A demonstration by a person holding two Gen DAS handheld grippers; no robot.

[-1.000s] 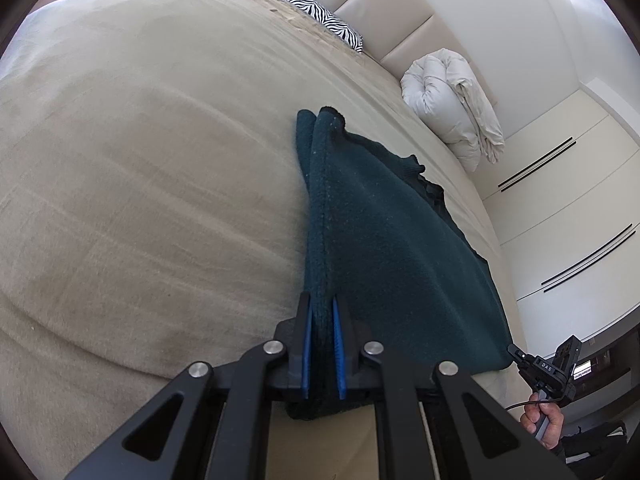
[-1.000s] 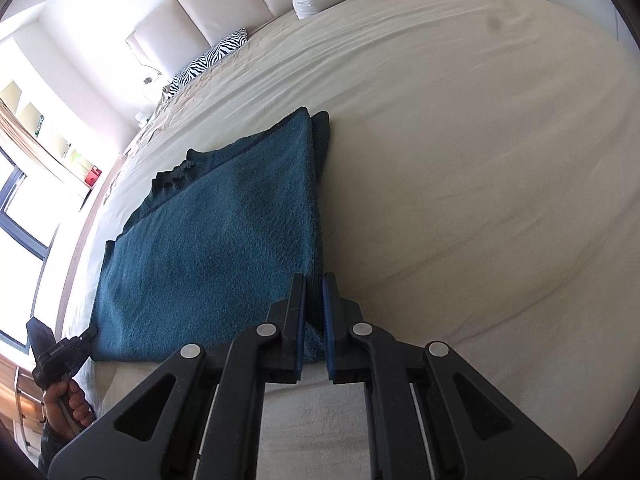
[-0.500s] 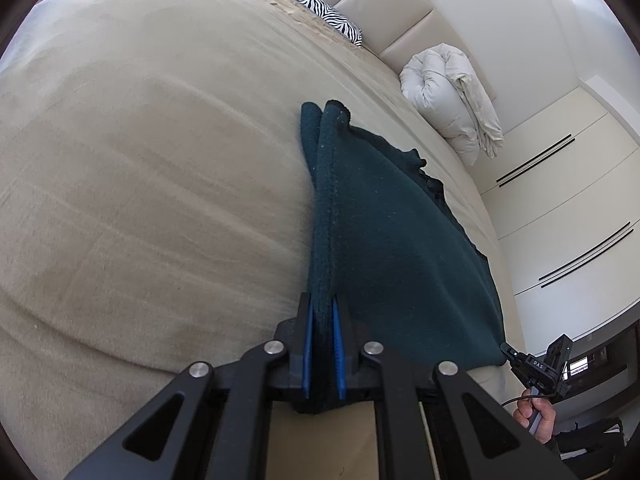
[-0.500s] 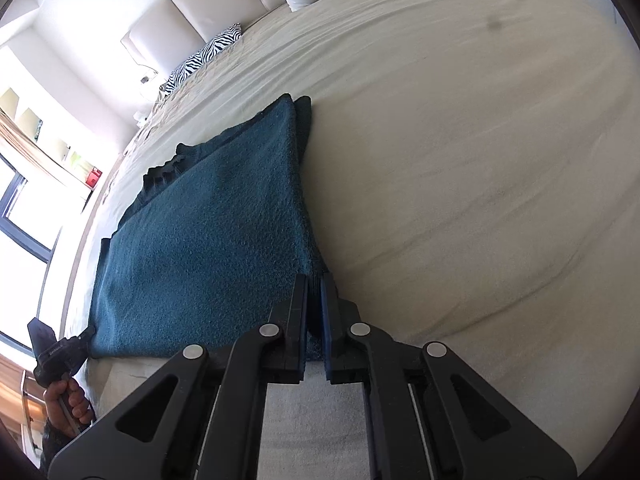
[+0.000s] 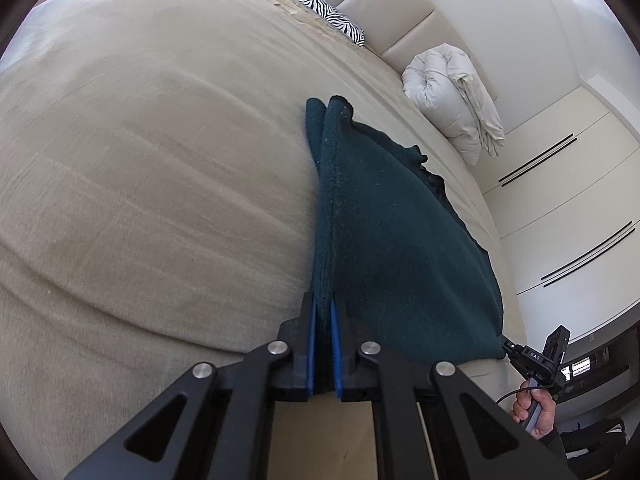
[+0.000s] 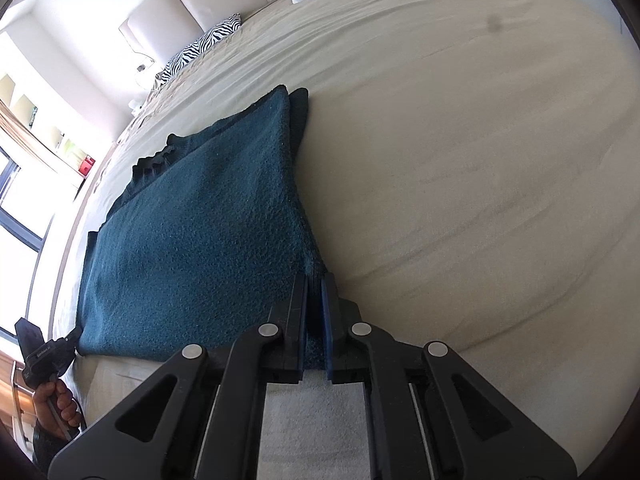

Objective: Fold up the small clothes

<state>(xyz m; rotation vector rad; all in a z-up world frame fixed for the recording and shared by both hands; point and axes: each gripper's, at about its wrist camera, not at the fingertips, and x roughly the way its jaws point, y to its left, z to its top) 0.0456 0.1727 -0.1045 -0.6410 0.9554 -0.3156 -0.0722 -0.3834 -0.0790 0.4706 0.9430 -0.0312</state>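
From the left wrist we see our left claw (image 5: 323,344) pinched tight on the near corner of the dark teal fleece garment (image 5: 400,248); the cloth runs off over the beige bed (image 5: 140,160) to the right claw (image 5: 505,347), clamped on the other near corner; a white duvet (image 5: 452,96) is bundled by the headboard (image 5: 384,8). From the right wrist, our right claw (image 6: 315,308) grips its corner, blue pads narrow; the garment's far part lies on the bed, a zebra pillow (image 6: 204,46) beyond.
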